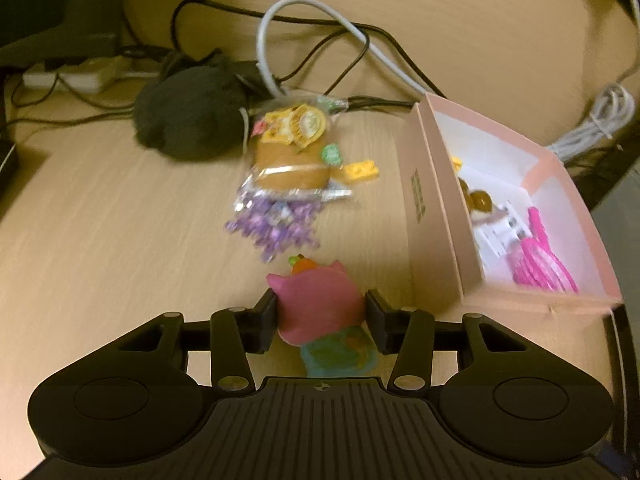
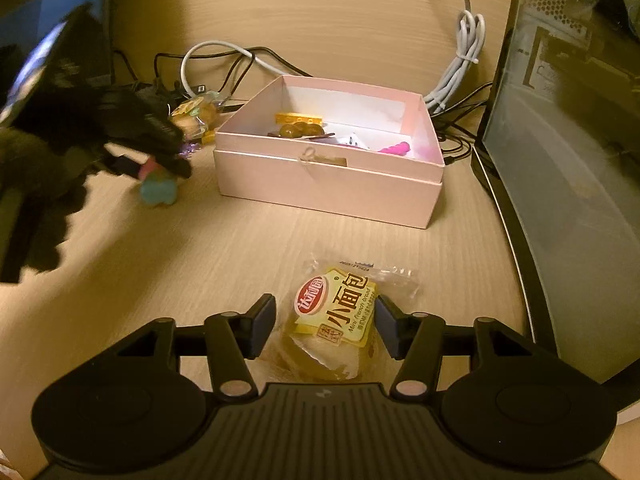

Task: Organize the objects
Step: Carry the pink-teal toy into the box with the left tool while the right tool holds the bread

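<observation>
My left gripper (image 1: 321, 318) is shut on a pink and blue toy figure (image 1: 320, 308), held just above the wooden desk, left of the pink box (image 1: 440, 216). The same toy (image 2: 158, 188) shows in the right wrist view under the gloved hand. My right gripper (image 2: 326, 326) is open around a wrapped mini bread (image 2: 336, 312) lying on the desk in front of the pink box (image 2: 328, 184); the pads stand beside it, not pressing. The box holds a pink comb (image 1: 540, 256), a yellow brick and brown items.
A wrapped bread pack (image 1: 288, 152), purple packet (image 1: 276, 228) and yellow brick (image 1: 360, 170) lie left of the box. A black cloth (image 1: 188, 116) and cables (image 1: 320, 40) lie behind. A monitor (image 2: 568, 160) stands at the right.
</observation>
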Demonstrator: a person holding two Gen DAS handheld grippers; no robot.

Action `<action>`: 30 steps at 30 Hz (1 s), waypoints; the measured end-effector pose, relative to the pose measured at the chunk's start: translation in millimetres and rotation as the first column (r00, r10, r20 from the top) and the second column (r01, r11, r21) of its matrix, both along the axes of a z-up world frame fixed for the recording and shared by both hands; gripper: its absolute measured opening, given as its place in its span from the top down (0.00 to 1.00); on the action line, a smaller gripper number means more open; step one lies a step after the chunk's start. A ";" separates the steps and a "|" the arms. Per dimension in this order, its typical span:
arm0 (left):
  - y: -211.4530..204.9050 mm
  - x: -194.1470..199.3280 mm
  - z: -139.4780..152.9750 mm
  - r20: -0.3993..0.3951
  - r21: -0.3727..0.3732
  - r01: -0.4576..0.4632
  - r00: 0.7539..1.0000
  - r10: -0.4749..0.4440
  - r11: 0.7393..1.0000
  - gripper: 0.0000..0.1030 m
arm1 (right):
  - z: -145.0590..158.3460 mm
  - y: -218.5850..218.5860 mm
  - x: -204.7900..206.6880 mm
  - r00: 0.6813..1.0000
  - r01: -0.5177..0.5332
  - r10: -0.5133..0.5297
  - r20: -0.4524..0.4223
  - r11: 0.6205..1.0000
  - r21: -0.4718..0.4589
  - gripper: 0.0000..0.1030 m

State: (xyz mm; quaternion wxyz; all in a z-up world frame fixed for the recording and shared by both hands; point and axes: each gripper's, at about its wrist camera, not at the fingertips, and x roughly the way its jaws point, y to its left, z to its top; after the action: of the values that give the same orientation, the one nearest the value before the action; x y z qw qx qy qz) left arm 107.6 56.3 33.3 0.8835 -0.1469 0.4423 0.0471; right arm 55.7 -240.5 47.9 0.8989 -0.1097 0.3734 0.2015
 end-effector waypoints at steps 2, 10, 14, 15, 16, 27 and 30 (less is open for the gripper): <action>2.6 -16.4 2.3 -0.002 -0.005 0.033 0.999 -0.033 0.999 0.51 | -1.9 1.4 1.2 1.000 0.001 -0.001 -0.012 1.000 0.010 0.26; 10.6 -89.4 4.4 -0.029 -0.006 0.206 0.978 -0.206 0.979 0.51 | -13.2 16.2 11.3 0.999 0.029 -0.029 -0.023 1.000 -0.008 0.18; 14.1 -111.9 5.8 -0.039 -0.026 0.264 0.963 -0.265 0.964 0.51 | -18.3 25.4 20.1 0.998 0.051 -0.052 -0.040 0.998 -0.022 0.18; 15.3 -117.7 7.1 -0.038 -0.034 0.277 0.960 -0.278 0.960 0.52 | -19.4 27.3 21.3 0.997 0.059 -0.060 -0.044 0.998 -0.025 0.18; 15.8 -121.2 8.3 -0.039 -0.042 0.285 0.957 -0.286 0.958 0.52 | -19.8 28.7 21.8 0.997 0.065 -0.067 -0.047 0.997 -0.029 0.20; -8.4 -139.2 9.8 -0.050 -0.092 0.482 0.871 -0.488 0.871 0.52 | 3.5 27.5 -8.1 0.992 0.070 -0.073 -0.102 0.997 -0.034 0.48; -16.5 -142.3 11.5 -0.058 -0.093 0.523 0.847 -0.529 0.847 0.52 | 21.3 24.5 -24.2 0.994 0.024 -0.024 -0.109 1.000 0.002 0.48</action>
State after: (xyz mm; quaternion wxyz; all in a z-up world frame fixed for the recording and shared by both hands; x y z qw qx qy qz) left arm -34.7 39.8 44.8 0.8379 -0.0505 0.5025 -0.2071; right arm 31.5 -216.0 69.2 0.8797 -0.0925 0.4229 0.1969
